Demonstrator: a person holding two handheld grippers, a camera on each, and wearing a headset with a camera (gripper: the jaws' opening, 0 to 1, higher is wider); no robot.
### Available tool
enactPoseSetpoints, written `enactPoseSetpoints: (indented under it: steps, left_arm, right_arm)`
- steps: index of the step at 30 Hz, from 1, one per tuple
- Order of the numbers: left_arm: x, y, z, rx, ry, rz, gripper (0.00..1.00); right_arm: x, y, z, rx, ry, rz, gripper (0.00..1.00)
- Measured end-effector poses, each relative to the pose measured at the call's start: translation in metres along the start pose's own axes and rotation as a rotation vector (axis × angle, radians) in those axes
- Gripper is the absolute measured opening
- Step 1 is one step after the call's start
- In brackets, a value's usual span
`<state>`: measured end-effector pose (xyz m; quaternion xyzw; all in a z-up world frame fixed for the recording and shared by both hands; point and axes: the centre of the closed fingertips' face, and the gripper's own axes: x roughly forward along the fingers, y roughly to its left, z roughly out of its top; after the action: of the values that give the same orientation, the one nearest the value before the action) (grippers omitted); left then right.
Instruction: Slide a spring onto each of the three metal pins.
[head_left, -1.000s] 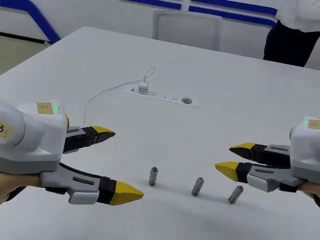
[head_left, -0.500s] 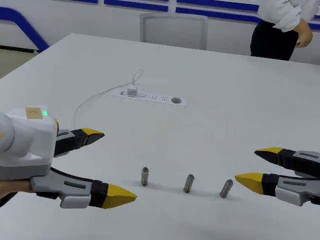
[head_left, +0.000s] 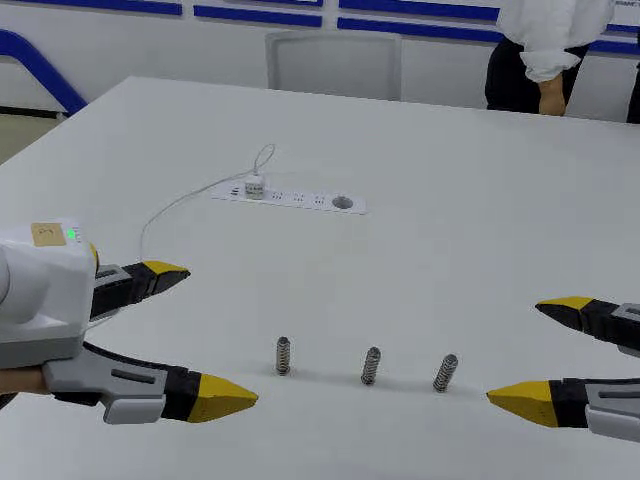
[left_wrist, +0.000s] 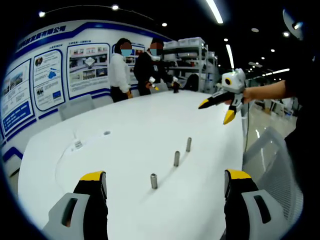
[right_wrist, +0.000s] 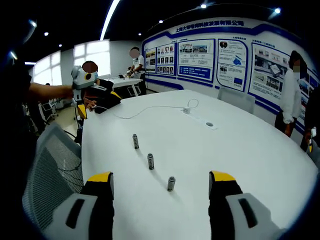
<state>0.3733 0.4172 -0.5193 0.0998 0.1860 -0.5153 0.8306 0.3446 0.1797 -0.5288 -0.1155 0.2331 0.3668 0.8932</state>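
Here, three coiled metal springs (head_left: 371, 366) stand short of the white power strip (head_left: 290, 197); the yellow-tipped left gripper (head_left: 215, 335) and right gripper (head_left: 520, 350) gape empty, and a careless inward swing could topple one.

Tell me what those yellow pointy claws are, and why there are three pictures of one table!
Those claws are grippers, tools a person holds like big tweezers, one in each hand. The head view comes from a camera on the person's head: it shows the left gripper and the right gripper, both open and holding nothing. The two round pictures come from little cameras riding on each gripper, looking out between its own jaws. On the white table stand three small springs in a row: the left spring, the middle spring and the right spring. Farther back lies a power strip with a white plug in it.
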Motion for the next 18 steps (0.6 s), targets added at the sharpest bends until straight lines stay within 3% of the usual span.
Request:
enactPoseSetpoints:
  steps: [14,18]
  left_arm:
    - [0.001,0.0,-0.004,0.0,0.008,-0.003,1.0]
    - [0.002,0.0,0.0,-0.01,-0.008,-0.001,1.0]
  right_arm:
    - [-0.005,-0.003,-0.013,-0.002,0.045,-0.023,0.87]
    - [-0.005,-0.006,-0.014,0.003,0.047,-0.039,0.89]
